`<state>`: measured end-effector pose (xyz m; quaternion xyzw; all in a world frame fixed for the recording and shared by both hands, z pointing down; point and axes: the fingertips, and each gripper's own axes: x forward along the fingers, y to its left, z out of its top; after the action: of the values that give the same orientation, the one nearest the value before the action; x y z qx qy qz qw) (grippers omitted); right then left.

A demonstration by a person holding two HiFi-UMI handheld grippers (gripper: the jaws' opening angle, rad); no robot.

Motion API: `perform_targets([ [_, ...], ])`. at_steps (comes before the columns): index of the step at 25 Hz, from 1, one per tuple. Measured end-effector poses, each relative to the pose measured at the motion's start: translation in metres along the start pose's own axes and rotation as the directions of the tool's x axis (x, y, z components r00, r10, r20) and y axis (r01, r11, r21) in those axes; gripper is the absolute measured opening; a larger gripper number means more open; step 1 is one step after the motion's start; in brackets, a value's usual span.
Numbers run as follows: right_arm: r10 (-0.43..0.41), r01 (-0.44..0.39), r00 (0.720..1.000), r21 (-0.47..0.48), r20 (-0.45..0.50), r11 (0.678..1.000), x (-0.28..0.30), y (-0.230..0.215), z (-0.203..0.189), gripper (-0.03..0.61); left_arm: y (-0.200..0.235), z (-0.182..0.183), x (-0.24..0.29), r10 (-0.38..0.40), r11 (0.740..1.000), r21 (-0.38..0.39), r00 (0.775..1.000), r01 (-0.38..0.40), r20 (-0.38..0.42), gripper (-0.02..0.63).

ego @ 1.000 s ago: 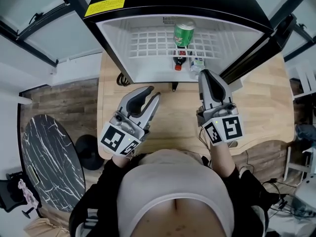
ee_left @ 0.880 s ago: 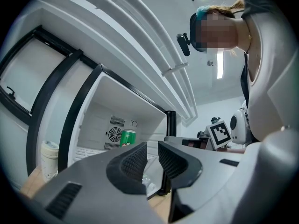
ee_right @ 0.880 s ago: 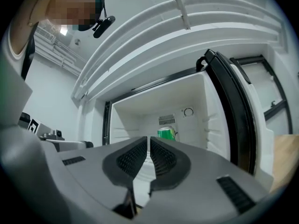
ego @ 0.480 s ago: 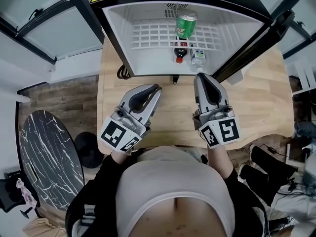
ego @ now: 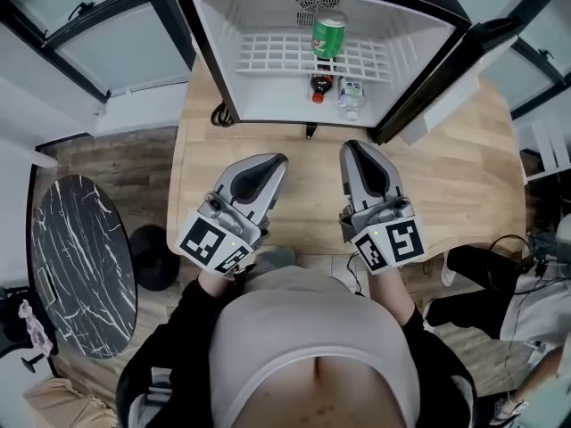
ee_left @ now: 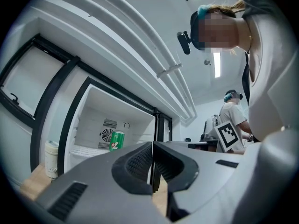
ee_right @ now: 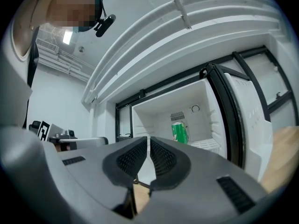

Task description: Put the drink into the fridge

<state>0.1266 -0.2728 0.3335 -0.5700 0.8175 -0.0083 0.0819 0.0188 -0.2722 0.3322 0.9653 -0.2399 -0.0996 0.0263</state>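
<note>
1. The left claw (ego: 270,166) is pinched together and empty. It has pulled back from the fridge (ego: 217,61).
2. The can (ego: 328,34) stands on the shelf (ego: 268,56) inside, so the drink looks put away.
3. The right claw (ego: 353,150) is pinched together and empty too. It has backed off over the bench (ego: 446,176). The door (ego: 437,69) stands open.

Can (ego: 328,36) on fridge shelf (ego: 268,53)

The open fridge (ego: 223,69) stands on the wooden table (ego: 446,176).
</note>
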Motion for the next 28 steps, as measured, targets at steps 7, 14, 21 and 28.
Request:
perform_targets([
  [7,0.043,-0.043,0.999,0.018,-0.007,0.999,-0.066,0.013,0.007,0.041,-0.063,-0.004,-0.017,0.03,1.0,-0.009,1.0,-0.03,0.005,0.014],
  [14,0.075,-0.075,0.997,0.026,-0.011,0.997,-0.129,0.035,0.009,0.041,-0.129,-0.005,-0.042,0.044,0.999,-0.011,0.999,-0.044,0.019,0.014],
  [21,0.094,-0.093,0.995,0.047,-0.015,0.995,-0.179,0.057,0.012,0.041,-0.18,-0.005,-0.065,0.046,0.999,-0.013,0.999,-0.045,0.018,0.014],
  [28,0.107,-0.106,0.994,0.041,-0.007,0.994,-0.202,0.074,0.019,0.041,-0.203,0.003,-0.085,0.04,0.999,-0.016,0.999,-0.039,0.027,0.014],
])
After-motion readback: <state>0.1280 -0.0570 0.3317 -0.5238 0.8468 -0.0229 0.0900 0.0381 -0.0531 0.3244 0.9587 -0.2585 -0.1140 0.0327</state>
